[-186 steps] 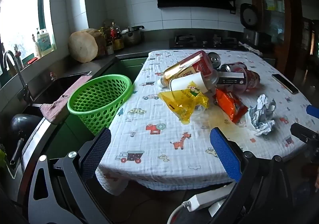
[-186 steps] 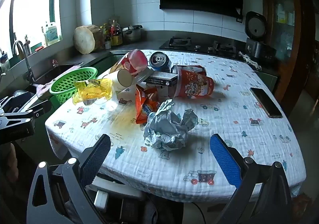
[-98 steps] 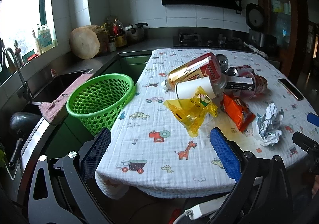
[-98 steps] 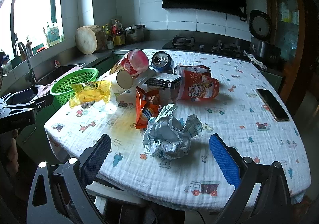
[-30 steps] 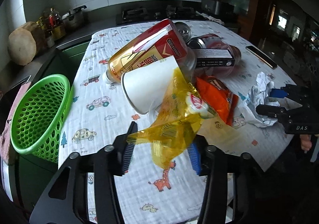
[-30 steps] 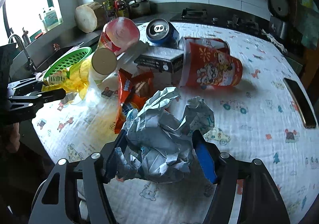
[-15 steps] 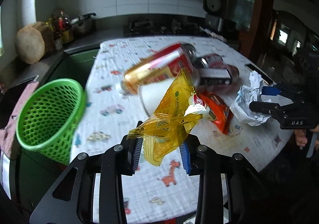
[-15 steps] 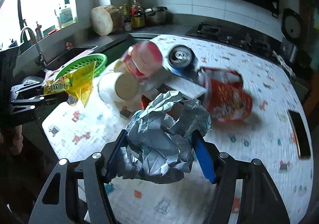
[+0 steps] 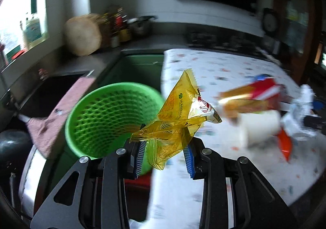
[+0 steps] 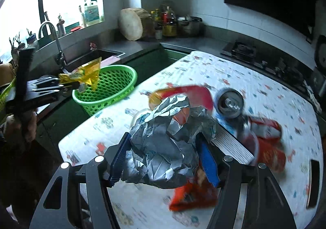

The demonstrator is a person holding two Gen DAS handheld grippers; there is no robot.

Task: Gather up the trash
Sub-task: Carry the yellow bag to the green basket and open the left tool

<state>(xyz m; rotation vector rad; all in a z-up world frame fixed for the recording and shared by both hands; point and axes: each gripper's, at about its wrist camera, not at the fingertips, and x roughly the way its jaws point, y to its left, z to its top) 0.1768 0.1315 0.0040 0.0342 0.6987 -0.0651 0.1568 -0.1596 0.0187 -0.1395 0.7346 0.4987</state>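
White tiles cover the kitchen wall, and a dark counter runs along below them. On the far counter stands a round wooden block [image 10: 130,23], with bottles and a pot beside it. At the left is a sink with a tap [image 10: 53,35], and a pink cloth [image 9: 59,112] hangs over the sink's edge.

A table with a white cloth [image 10: 234,74] full of little cartoon pictures fills the right side. A green basket [image 10: 110,88] stands just beside the table's left edge, between the table and the sink.

The left gripper [image 9: 165,156] is clenched on a yellow wrapper [image 9: 179,119]. The wrapper is up in the air, near the basket's rim — in the right wrist view it hangs close to the near-left side of the rim.

The right gripper [image 10: 163,157] is squeezing a crumpled ball of silver foil [image 10: 167,143] between its blue pads. The ball is lifted above the table.

More trash lies on the table, blurry — a red and gold bottle [image 9: 250,96], a white paper cup [image 9: 258,127], a can [image 10: 229,104], a red cup [image 10: 267,131] on its side and an orange wrapper [image 10: 193,194]. A dark phone [image 10: 314,184] lies near the table's right edge.
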